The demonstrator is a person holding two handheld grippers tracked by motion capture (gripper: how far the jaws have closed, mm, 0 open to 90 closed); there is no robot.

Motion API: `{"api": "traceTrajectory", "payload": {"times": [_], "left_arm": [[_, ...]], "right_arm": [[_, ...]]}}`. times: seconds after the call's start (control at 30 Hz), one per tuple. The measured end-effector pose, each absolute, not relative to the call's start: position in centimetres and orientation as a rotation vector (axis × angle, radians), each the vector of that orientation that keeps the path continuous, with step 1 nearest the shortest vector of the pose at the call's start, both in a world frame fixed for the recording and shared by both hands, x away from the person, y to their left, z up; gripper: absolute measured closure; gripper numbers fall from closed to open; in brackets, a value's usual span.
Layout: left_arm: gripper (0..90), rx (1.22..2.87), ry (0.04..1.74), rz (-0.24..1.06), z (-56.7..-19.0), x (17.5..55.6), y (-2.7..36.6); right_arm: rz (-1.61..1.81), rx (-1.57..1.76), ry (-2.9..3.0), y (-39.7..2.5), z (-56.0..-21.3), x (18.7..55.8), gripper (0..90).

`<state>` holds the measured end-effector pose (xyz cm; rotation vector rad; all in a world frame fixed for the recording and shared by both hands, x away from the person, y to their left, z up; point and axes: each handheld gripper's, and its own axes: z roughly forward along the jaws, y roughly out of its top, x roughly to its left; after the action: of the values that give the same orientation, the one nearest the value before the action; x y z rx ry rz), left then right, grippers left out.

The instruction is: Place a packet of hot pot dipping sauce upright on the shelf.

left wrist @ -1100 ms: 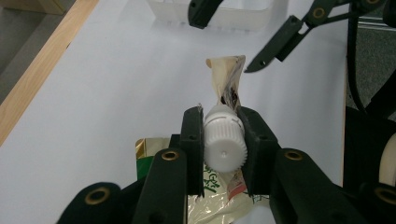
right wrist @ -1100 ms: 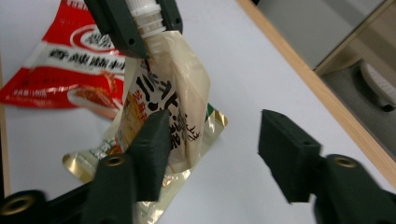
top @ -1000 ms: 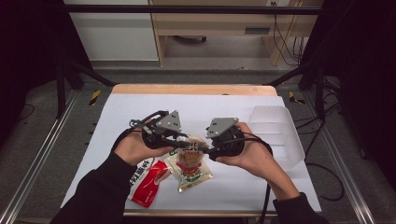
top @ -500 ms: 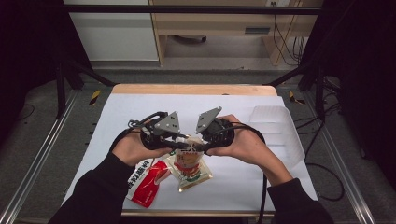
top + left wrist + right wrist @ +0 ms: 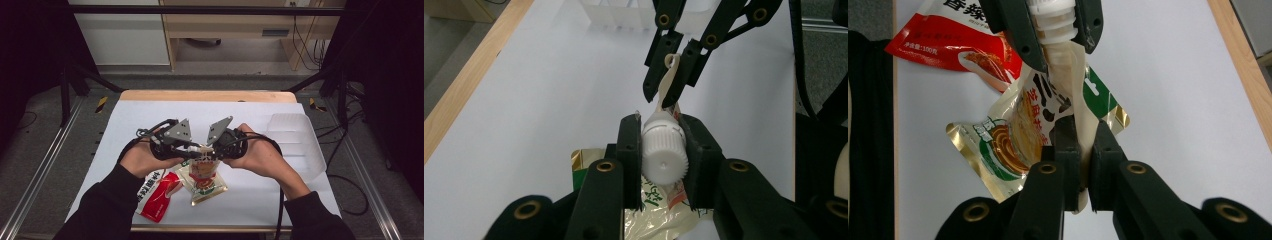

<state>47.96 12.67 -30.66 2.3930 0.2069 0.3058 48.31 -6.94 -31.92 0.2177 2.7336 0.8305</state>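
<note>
A gold and green spouted pouch (image 5: pixel 202 181) hangs by its top over the white table (image 5: pixel 250 120), its bottom near the sheet. My left gripper (image 5: pixel 663 131) is shut on the pouch's white screw cap (image 5: pixel 664 156). My right gripper (image 5: pixel 1084 134) is shut on the pouch's pale upper edge just below the spout, facing the left gripper (image 5: pixel 1053 35) closely. In the high view the left gripper (image 5: pixel 192 152) and the right gripper (image 5: pixel 214 152) meet tip to tip above the pouch. From the left gripper view, the right gripper (image 5: pixel 663 92) pinches the cream-coloured film behind the cap.
A red snack packet (image 5: pixel 157 192) lies flat on the sheet just left of the pouch, partly under my left wrist. A clear plastic tray (image 5: pixel 295 142) stands at the table's right edge. The table's wooden far edge (image 5: pixel 207 95) runs behind the hands.
My right gripper has moved left up to the left gripper and tilted, now pinching the pouch's top. The left gripper has stayed on the cap.
</note>
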Motion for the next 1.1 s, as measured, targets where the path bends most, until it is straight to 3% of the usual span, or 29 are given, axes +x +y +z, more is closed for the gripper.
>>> {"api": "traceTrajectory", "payload": {"times": [0.2, 0.23, 0.27, 0.33, 0.37, 0.43, 0.53, 0.63, 1.1], "left_arm": [[71.8, 2.356, 0.228, 0.308, -30.6, 48.0, 12.8], [68.6, 2.34, 0.239, 0.313, -30.7, 48.0, 12.8], [57.7, 2.325, 0.251, 0.325, -30.5, 47.9, 12.9], [53.1, 2.31, 0.265, 0.334, -30.5, 47.8, 13.0], [43.2, 2.295, 0.277, 0.341, -30.4, 47.7, 13.2], [39.9, 2.277, 0.297, 0.36, -30.5, 47.5, 13.5], [25.2, 2.278, 0.339, 0.392, -31.2, 47.3, 14.4], [19.4, 2.292, 0.381, 0.398, -32.2, 47.2, 15.2], [10.0, 2.242, 0.593, 0.435, -37.9, 46.9, 19.7]], "right_arm": [[0.796, 0.215, 2.727, -7.0, -31.2, 48.4, 87.6], [0.787, 0.218, 2.728, -7.0, -31.0, 48.4, 87.6], [0.771, 0.223, 2.727, -7.2, -30.7, 48.6, 87.6], [0.761, 0.223, 2.723, -7.2, -30.6, 48.7, 87.6], [0.735, 0.226, 2.713, -7.6, -30.3, 49.0, 87.7], [0.722, 0.228, 2.711, -7.9, -30.1, 49.1, 87.7], [0.712, 0.264, 2.69, -9.2, -29.3, 49.8, 87.6], [0.704, 0.281, 2.679, -10.2, -28.8, 50.3, 87.6], [0.703, 0.384, 2.632, -14.6, -28.4, 52.9, 87.6]]}}
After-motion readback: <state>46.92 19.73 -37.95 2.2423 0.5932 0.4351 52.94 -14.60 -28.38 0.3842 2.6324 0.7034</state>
